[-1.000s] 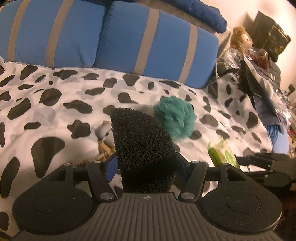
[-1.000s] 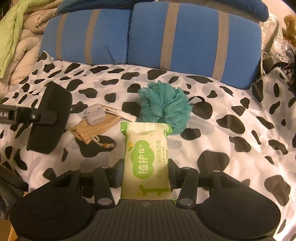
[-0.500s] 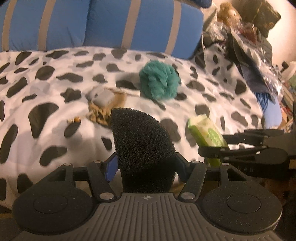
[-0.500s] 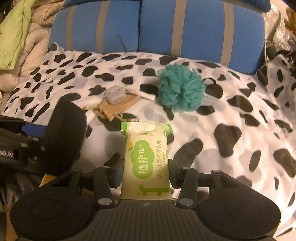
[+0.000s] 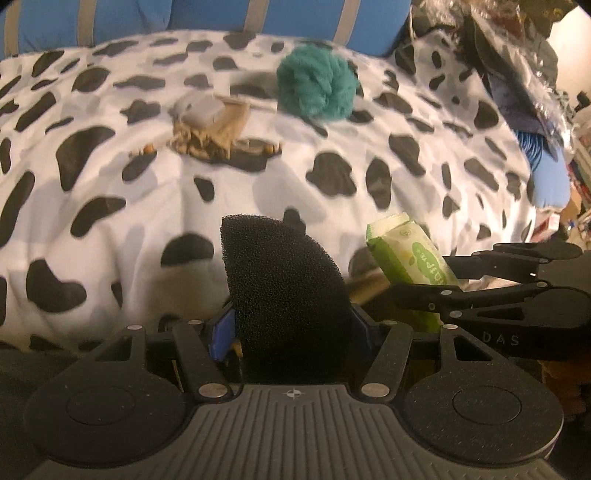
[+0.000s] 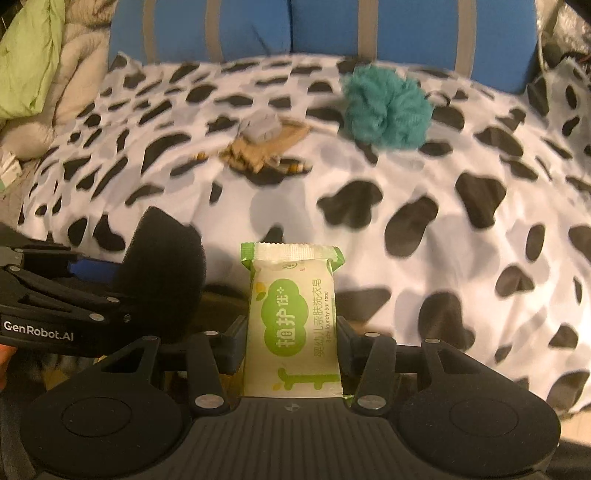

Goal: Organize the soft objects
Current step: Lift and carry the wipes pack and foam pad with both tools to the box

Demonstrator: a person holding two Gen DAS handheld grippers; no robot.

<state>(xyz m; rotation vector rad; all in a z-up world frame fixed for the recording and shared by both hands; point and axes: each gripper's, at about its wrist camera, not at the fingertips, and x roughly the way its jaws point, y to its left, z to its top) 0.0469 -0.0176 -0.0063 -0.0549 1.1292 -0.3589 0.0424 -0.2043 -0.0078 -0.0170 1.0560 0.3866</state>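
Ahead of both grippers spreads the cow-print blanket point(image 6: 461, 155), with blue striped cushions point(image 6: 406, 29) at its far end. On the blanket, far ahead, lie the teal pompom point(image 6: 386, 107) and, to its left, a tan pouch point(image 6: 266, 147) with a small grey case point(image 6: 260, 125) on it. The left gripper point(image 5: 291, 325) is clamped on a black foam sponge point(image 5: 284, 295), which stands up between its jaws. Just beside it, the right gripper point(image 6: 291, 343) is clamped on a green soap packet point(image 6: 293, 321). I judge that this is the carrying step: both items are held over the near edge of the blanket. The next move calls for finding the place for them, which no view shows, and releasing each item there.
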